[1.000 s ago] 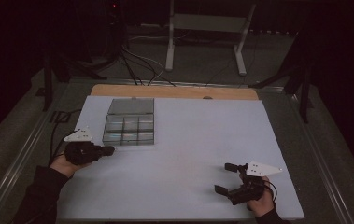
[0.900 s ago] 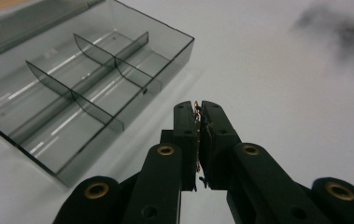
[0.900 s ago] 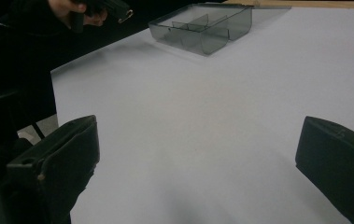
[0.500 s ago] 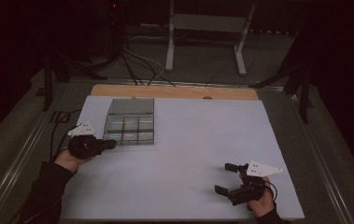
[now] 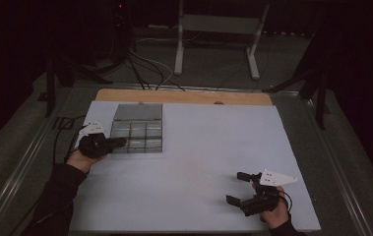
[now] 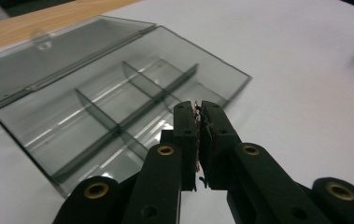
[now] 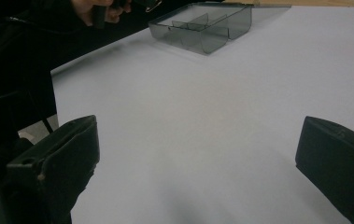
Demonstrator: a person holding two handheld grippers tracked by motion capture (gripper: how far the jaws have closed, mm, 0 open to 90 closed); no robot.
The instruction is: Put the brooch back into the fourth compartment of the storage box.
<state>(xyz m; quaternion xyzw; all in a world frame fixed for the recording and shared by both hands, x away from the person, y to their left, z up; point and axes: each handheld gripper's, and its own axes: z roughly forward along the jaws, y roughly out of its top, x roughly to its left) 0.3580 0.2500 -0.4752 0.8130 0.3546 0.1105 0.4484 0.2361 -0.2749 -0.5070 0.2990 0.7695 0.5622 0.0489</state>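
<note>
While the left gripper (image 6: 198,109) hovers at the near left edge of a clear compartment box (image 5: 137,133), its jaws are pressed together on a small tangle of reddish wire (image 6: 197,112). Open compartments lie directly ahead of the jaw tips, lid folded back beyond. Well apart on the white worktop (image 5: 208,147), the right gripper (image 5: 240,188) rests, jaws wide apart and empty.
</note>
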